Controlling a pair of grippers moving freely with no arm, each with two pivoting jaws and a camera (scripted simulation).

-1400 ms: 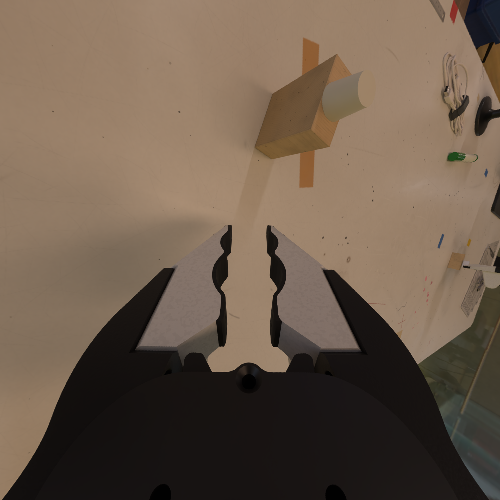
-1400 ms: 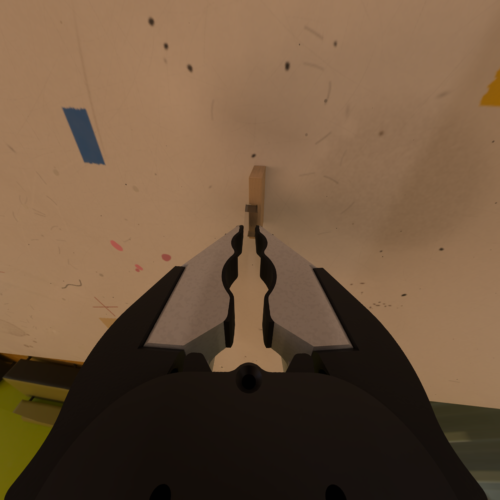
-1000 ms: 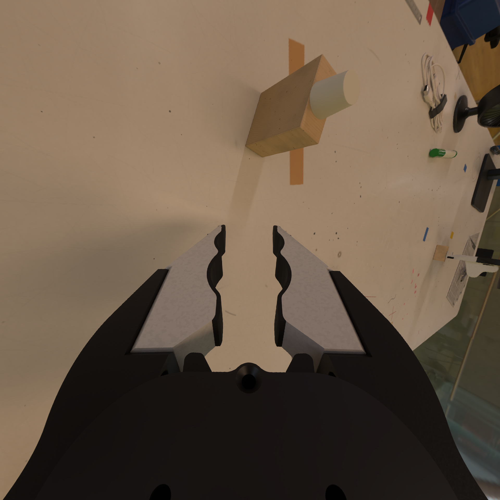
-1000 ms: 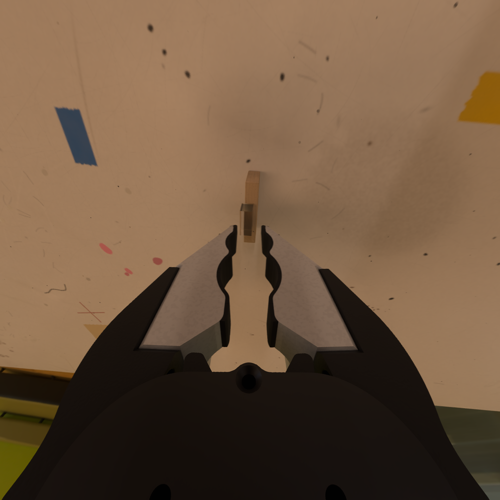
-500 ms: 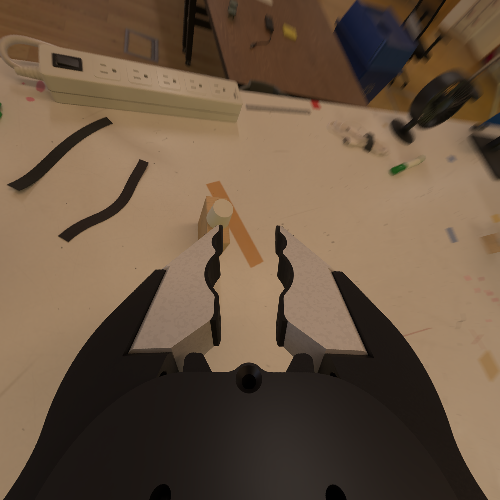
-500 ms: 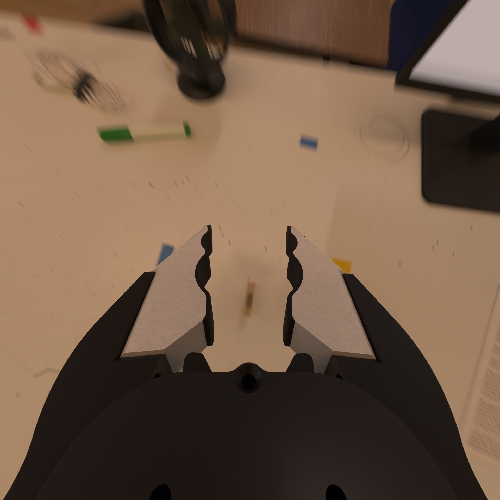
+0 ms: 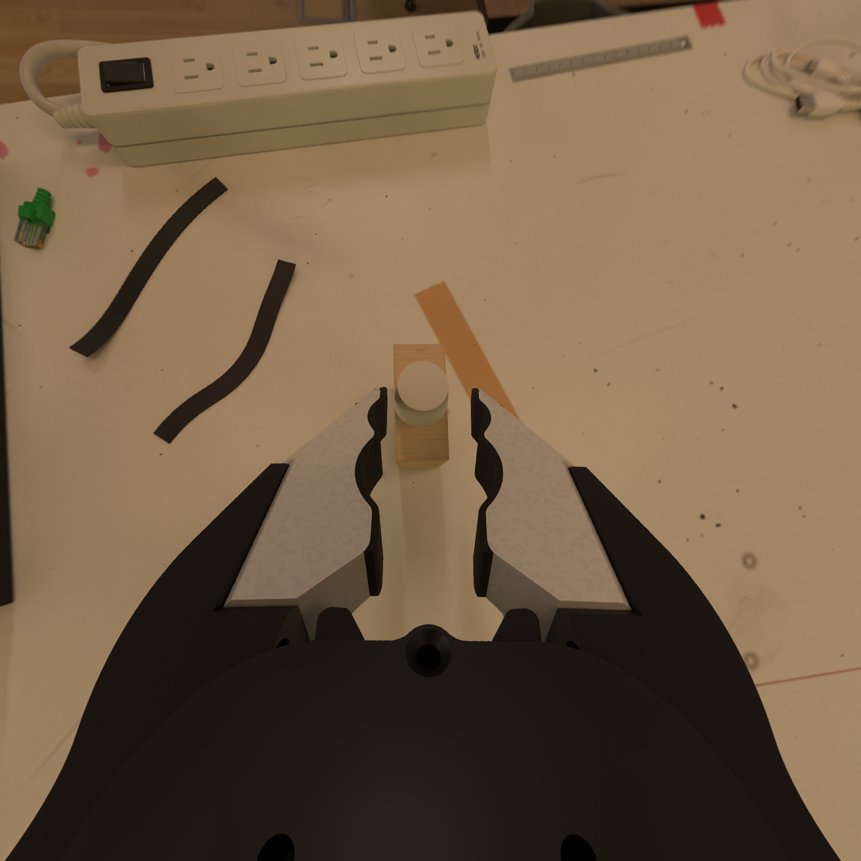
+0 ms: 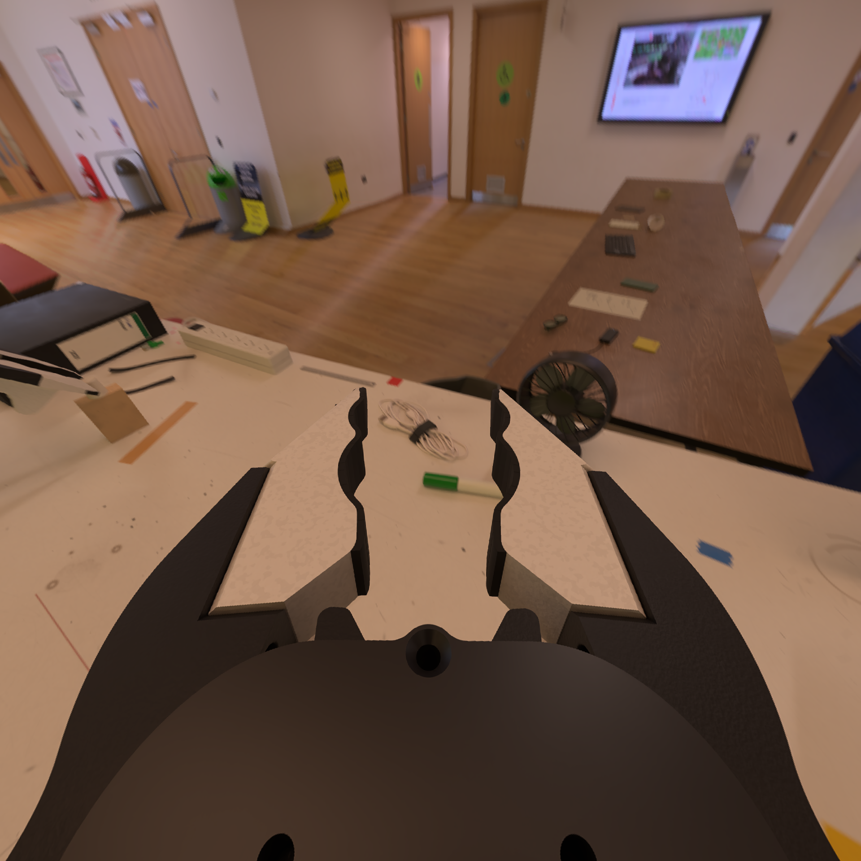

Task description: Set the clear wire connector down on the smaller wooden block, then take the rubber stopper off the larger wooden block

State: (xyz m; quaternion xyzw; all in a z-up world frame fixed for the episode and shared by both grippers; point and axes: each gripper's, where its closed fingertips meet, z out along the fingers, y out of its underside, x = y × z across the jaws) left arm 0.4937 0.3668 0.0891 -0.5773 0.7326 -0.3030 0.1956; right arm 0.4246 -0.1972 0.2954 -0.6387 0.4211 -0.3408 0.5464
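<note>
The larger wooden block (image 7: pixel 420 442) stands on the table with the pale rubber stopper (image 7: pixel 422 386) upright on top of it. My left gripper (image 7: pixel 428 393) is open, its fingertips on either side of the stopper with a small gap on each side. In the right wrist view the same block (image 8: pixel 112 417) shows at far left with the left gripper (image 8: pixel 91 389) at its top. My right gripper (image 8: pixel 428 398) is open and empty, raised above the table. The smaller block and the clear wire connector are out of both views.
A white power strip (image 7: pixel 279 79), two black strips (image 7: pixel 144 270), a green plug (image 7: pixel 35 219) and orange tape (image 7: pixel 461 345) lie around the block. A green marker (image 8: pixel 461 484), coiled white cable (image 8: pixel 419 431) and black fan (image 8: pixel 566 403) lie ahead of the right gripper.
My right gripper opened, left the connector on the smaller block, then rose and tilted up. My left gripper swung round and closed in until its open fingers flank the stopper.
</note>
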